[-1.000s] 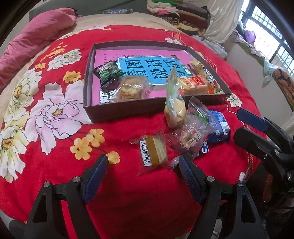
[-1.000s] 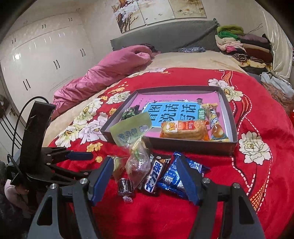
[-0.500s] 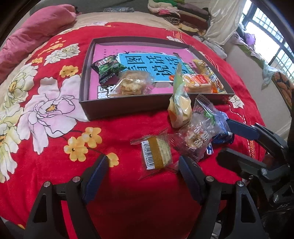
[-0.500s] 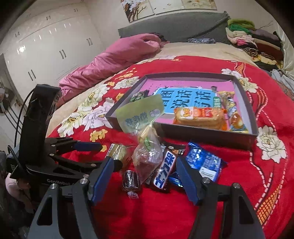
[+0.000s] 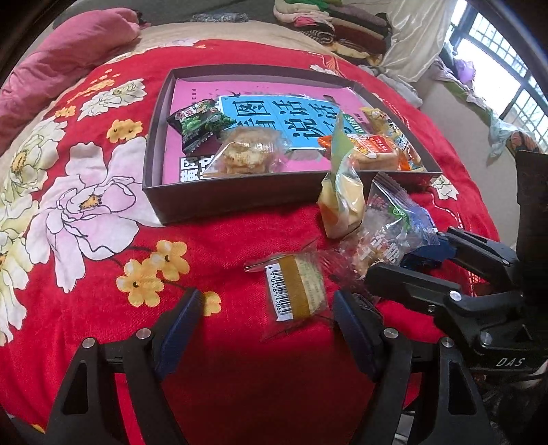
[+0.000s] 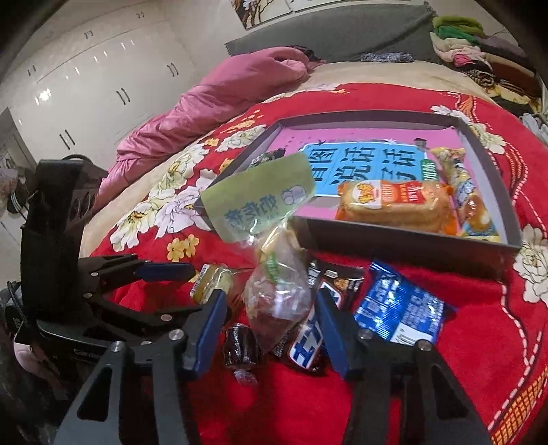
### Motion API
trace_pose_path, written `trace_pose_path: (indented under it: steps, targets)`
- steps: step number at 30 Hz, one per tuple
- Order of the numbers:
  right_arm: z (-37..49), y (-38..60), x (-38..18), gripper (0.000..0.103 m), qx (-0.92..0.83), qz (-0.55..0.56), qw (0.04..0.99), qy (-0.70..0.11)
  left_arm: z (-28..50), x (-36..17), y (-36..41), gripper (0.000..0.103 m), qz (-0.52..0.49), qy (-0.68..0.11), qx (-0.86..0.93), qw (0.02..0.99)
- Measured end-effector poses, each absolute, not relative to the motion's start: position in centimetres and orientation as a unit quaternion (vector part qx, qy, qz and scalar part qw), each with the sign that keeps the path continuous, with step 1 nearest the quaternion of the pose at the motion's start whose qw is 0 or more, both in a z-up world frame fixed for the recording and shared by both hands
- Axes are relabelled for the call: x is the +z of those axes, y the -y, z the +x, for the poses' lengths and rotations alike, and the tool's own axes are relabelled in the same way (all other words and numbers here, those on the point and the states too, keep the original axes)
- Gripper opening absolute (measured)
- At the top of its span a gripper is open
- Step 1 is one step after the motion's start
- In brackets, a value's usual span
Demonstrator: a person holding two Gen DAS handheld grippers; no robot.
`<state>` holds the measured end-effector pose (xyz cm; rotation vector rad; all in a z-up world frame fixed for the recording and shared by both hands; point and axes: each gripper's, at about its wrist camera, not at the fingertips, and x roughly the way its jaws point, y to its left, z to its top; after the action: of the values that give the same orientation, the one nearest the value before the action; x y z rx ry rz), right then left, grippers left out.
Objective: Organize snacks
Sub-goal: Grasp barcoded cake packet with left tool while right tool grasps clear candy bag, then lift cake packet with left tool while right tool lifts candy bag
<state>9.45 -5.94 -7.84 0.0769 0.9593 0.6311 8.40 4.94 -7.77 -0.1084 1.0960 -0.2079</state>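
Note:
A dark shallow box [image 5: 219, 202] [image 6: 404, 239] on the red floral blanket holds several snacks. Loose snacks lie in front of it. My left gripper [image 5: 265, 311] is open around a small clear-wrapped cake with a barcode [image 5: 298, 291], which lies on the blanket. My right gripper [image 6: 270, 315] is open around a clear bag with a green header [image 6: 279, 291] that stands on a chocolate bar [image 6: 308, 345]. A blue packet [image 6: 400, 304] lies to its right. The right gripper also shows in the left wrist view [image 5: 404, 260].
A pink quilt [image 6: 212, 99] lies at the blanket's left. Folded clothes [image 5: 328, 20] are stacked at the back. A small dark wrapped sweet [image 6: 239, 347] lies by my right gripper's left finger. White wardrobes [image 6: 85, 68] stand beyond the bed.
Both grippers have moved forward and lower toward the loose snacks. The left now brackets the barcode cake; the right now brackets the clear bag. No snack has moved.

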Motion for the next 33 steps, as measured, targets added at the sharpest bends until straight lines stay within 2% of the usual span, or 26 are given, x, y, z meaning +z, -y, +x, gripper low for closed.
trace_pose_path:
  steps: [4,6,15,21,25,33]
  targets:
    - [10.0,5.9,-8.3,0.043,0.31,0.052,0.831,-0.46,8.6,-7.9,-5.1,0.078,-0.058,-0.52,-0.098,0.847]
    - [10.1,5.9,-8.6,0.034,0.313,0.055,0.827,-0.464,8.7,-7.9,-5.0,0.078,-0.056,-0.519,-0.098,0.847]
    - [9.9,6.2,-8.2,0.033,0.315,0.06,0.826,-0.464,8.9,-8.0,-4.6,0.074,-0.05,-0.517,-0.095,0.849]
    - [9.5,7.8,-7.3,0.033,0.304,0.084,0.833,-0.454,8.8,-8.2,-3.7,0.055,-0.041,-0.516,-0.107,0.849]
    - [9.5,8.9,-6.7,0.033,0.294,0.095,0.84,-0.446,8.9,-8.3,-3.5,0.038,-0.051,-0.515,-0.12,0.847]
    - [9.9,11.8,-5.6,0.033,0.264,0.128,0.853,-0.431,8.6,-7.8,-4.1,0.035,-0.077,-0.514,-0.126,0.845]
